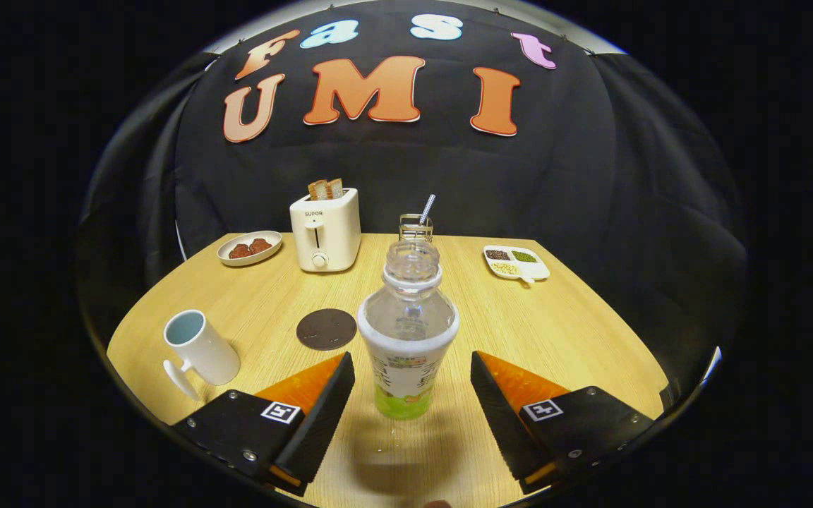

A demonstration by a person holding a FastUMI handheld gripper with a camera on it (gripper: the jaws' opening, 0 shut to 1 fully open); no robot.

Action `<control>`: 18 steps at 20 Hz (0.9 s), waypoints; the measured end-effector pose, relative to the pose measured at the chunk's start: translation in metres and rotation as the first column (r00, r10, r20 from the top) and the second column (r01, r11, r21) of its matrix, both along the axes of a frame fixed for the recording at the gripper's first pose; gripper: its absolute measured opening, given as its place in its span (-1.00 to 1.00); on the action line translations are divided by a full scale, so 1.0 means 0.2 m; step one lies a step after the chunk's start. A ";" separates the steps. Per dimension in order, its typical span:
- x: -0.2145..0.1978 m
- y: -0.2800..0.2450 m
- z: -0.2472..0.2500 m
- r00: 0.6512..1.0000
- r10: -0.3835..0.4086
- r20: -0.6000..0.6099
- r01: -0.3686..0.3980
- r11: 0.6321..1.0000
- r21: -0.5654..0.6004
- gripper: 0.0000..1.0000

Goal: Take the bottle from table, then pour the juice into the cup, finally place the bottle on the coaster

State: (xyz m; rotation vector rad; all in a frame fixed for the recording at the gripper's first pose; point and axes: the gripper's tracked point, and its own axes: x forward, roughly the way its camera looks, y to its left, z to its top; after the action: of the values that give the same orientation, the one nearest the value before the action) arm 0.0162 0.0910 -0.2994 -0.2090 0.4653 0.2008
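Jaws (412, 384) are sitting spread wide, the uncapped juice bottle (408, 331) standing between them on the wooden surface (562, 331), untouched. Coaster (326, 329) and white mug (198, 349) are lying left of the bottle.

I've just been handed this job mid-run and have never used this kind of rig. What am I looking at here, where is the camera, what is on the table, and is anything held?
This is a handheld two-finger claw, carried by a person; no robot arm is involved. The camera rides on the claw and looks forward along its fingers, the two wedge shapes at the bottom.

The claw is open and holds nothing. The bottle stands upright on the wooden table between the fingers, untouched, uncapped, with a little green juice at the bottom.

To the left of the fingers is a white cup. The dark round coaster lies just beyond the left finger. Further back are a toaster holding bread, a small plate of food, a divided dish of beans or grains, and a small holder behind the bottle.
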 end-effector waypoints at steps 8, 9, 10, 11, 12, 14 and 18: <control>0.07 0.04 -0.12 0.999 -0.001 -0.050 0.003 0.999 0.050 0.72; 0.08 0.04 -0.12 0.999 -0.004 -0.050 0.007 0.999 0.052 0.59; 0.08 0.05 -0.12 0.999 -0.008 -0.054 0.011 0.998 0.063 0.51; 0.10 0.05 -0.13 0.998 -0.012 -0.054 0.015 0.998 0.065 0.40; 0.08 0.06 -0.12 0.998 -0.012 -0.055 0.016 0.998 0.064 0.29; 0.08 0.05 -0.12 0.997 -0.021 -0.071 0.025 0.998 0.059 0.23; 0.06 0.05 -0.10 0.993 -0.054 -0.108 0.058 0.998 0.034 0.13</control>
State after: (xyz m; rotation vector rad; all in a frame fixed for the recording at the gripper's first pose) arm 0.0274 0.1015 -0.3188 -0.1491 0.5733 0.1665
